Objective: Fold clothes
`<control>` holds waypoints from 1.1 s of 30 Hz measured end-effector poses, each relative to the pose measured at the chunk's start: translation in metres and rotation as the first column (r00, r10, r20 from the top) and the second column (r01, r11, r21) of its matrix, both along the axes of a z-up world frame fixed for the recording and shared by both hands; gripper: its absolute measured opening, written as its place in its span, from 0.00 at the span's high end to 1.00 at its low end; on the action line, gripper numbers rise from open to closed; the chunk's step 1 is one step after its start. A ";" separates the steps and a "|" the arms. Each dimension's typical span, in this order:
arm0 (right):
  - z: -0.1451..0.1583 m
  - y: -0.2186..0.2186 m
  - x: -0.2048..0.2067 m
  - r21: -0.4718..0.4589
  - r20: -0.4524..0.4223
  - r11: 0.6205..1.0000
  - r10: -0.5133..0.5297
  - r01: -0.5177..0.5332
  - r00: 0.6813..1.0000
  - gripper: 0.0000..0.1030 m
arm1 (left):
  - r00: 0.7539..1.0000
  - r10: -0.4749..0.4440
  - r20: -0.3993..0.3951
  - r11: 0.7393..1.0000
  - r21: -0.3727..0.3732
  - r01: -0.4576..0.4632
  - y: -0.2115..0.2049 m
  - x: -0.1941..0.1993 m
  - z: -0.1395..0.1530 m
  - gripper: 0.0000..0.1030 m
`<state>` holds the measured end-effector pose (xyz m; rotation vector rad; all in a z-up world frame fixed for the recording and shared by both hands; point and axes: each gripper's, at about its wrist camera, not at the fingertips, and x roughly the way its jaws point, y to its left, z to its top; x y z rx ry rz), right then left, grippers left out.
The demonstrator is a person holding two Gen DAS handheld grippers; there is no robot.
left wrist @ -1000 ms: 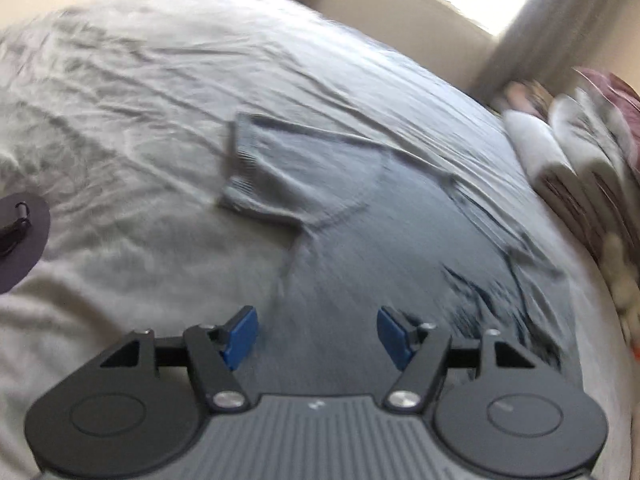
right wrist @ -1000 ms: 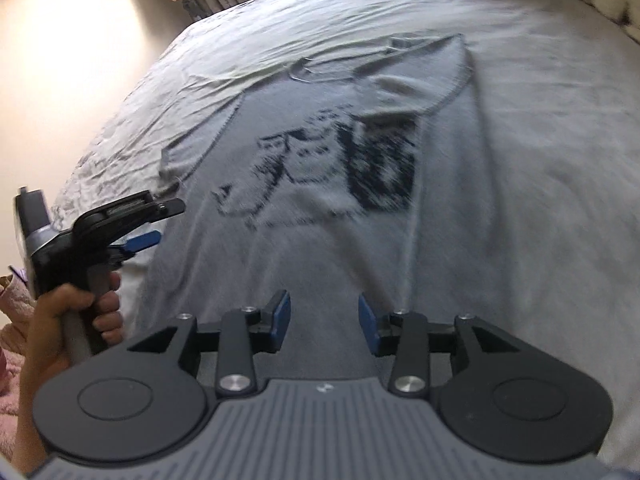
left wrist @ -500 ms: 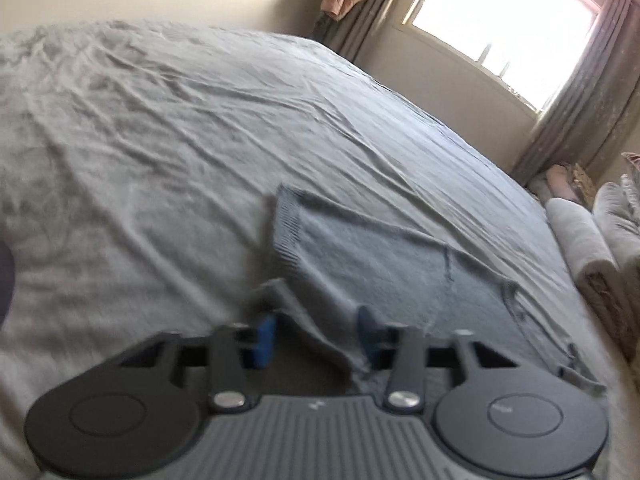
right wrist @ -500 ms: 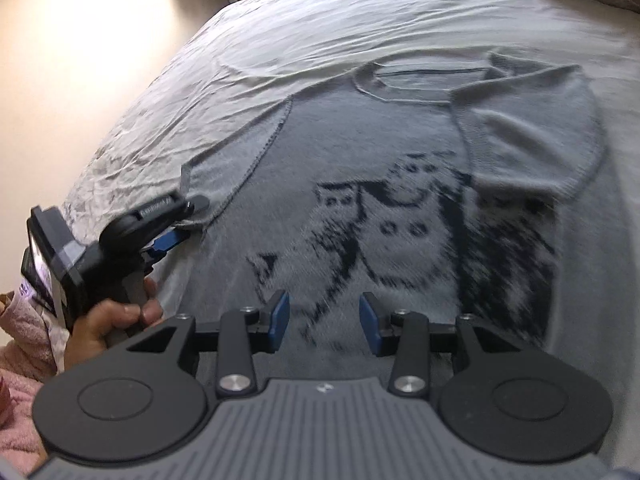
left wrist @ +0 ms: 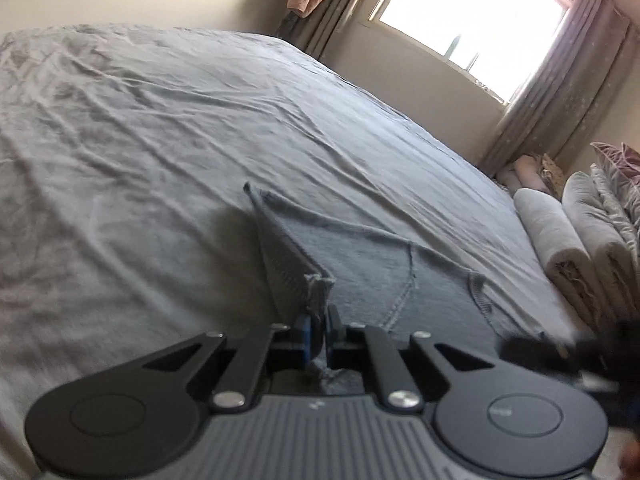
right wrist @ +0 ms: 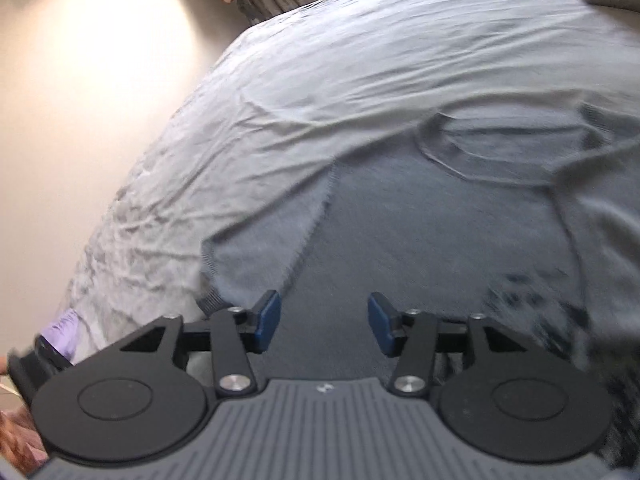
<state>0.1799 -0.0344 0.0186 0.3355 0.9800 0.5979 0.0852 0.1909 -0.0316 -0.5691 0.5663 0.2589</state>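
Grey knit sweater [right wrist: 420, 248] spread flat on the bed [left wrist: 180, 128], far sleeve already folded inward. Near sleeve cuff [left wrist: 316, 284] now pinched in the left tool [left wrist: 316, 332], which stood apart a second ago: ready to lift and fold across. Right tool [right wrist: 322, 320] over the sweater body, jaws opening, nothing between them. Rolled blankets [left wrist: 560, 232] at the bed's edge, well apart; nothing blocking.

I've got the sweater [right wrist: 420, 240] lying flat on the bed [left wrist: 160, 140], spread ahead of both claws. Its sleeve [left wrist: 288, 264] sits between my left claw's [left wrist: 318, 330] pads, cuff edge raised just ahead. Right claw [right wrist: 324, 320] hangs over the sweater's body, jaws opening, collar [right wrist: 500, 152] ahead, sleeve ahead-left. Folded blankets [left wrist: 560, 232] lie far right of my left claw.
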 end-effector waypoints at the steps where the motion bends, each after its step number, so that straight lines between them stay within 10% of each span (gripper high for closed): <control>1: 0.001 0.006 0.006 0.009 -0.005 1.000 0.017 -0.017 1.000 0.46 | 1.000 -0.002 0.002 1.000 -0.002 0.002 0.000 0.000 0.000 0.95; 24: 0.010 0.148 0.036 -0.313 0.042 0.859 0.439 -0.405 0.898 0.35 | 0.985 -0.168 0.025 0.986 0.029 0.167 -0.021 0.000 0.005 0.96; 27: 0.005 0.151 0.036 -0.374 0.061 0.841 0.441 -0.390 0.895 0.53 | 0.984 -0.176 0.018 0.984 0.028 0.176 -0.022 0.001 0.005 0.96; 29: 0.001 0.151 0.037 -0.406 0.069 0.836 0.429 -0.368 0.900 0.90 | 0.983 -0.182 0.014 0.983 0.025 0.181 -0.022 0.001 0.005 0.96; 33: -0.001 0.140 0.039 -0.419 0.132 0.860 0.375 -0.291 0.917 0.96 | 0.981 -0.195 0.011 0.981 0.022 0.195 -0.022 0.001 0.006 0.96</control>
